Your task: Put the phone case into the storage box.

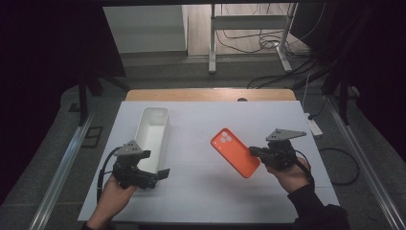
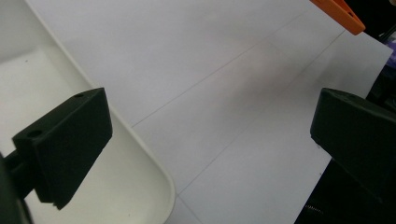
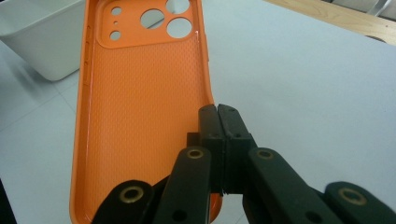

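Holding the orange case [image 3: 140, 116] by its right rim, right gripper [image 3: 218, 114] jaws clamped together on it; case sits centre-right of table [image 1: 201, 191]. Left gripper [image 1: 163, 173] jaws apart beside bin [image 1: 152, 129]. Carry toward 9 o'clock, level, release inside bin.

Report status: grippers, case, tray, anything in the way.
Right gripper shut on orange phone case edge. Left gripper open at white tray near end. Nothing between case and tray.

A white table top [image 1: 210, 191] sits on a wooden board [image 1: 210, 94] over grey floor [image 1: 230, 74]. Beyond stand a metal frame [image 1: 249, 21], tangled cables [image 1: 268, 40] and a power strip [image 1: 314, 127]; dark curtains [image 1: 43, 72] flank both sides.
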### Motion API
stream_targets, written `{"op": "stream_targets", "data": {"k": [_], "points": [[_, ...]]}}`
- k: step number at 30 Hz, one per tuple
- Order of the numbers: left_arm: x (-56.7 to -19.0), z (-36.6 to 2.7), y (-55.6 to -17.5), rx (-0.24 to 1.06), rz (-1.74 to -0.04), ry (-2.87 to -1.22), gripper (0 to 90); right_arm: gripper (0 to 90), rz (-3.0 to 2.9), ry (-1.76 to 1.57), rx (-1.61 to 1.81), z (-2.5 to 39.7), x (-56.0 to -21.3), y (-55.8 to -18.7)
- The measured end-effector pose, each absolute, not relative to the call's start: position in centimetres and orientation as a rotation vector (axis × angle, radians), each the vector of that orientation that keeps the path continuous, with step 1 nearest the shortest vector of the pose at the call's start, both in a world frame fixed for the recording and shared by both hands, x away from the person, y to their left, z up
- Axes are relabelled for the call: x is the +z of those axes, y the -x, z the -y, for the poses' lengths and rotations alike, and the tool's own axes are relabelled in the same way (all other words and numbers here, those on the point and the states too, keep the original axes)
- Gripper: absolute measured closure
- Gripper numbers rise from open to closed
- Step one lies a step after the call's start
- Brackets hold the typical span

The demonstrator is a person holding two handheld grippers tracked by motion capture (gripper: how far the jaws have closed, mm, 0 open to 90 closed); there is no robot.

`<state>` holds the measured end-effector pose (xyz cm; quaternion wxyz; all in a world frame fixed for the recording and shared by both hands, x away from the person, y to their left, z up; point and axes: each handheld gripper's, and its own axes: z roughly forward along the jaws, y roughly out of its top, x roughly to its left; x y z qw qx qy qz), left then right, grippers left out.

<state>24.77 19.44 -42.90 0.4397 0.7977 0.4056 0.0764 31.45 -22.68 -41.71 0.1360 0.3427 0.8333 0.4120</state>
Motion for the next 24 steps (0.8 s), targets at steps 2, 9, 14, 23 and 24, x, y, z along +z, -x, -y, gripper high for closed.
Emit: {"op": "stream_targets", "data": {"k": [2,9,14,23,24], "points": [[-42.8,-19.0,-25.2,0.173,-0.996,-1.982,0.0,88.8,-2.41,-0.993,1.2,22.7,-41.7,-31.4],[-42.7,-17.9,-26.1,0.163,-0.968,-2.005,0.0,88.8,-2.406,-0.983,1.205,22.4,-41.6,-31.4],[-42.5,-17.0,-26.9,0.134,-0.954,-2.0,0.0,88.8,-2.399,-0.981,1.211,22.3,-41.6,-31.3],[-42.5,-15.8,-28.0,0.081,-0.938,-1.993,0.0,88.7,-2.395,-0.977,1.216,22.0,-41.6,-31.3],[-42.4,-15.7,-28.1,0.077,-0.936,-1.993,0.0,88.8,-2.396,-0.974,1.217,21.9,-41.6,-31.3]]}}
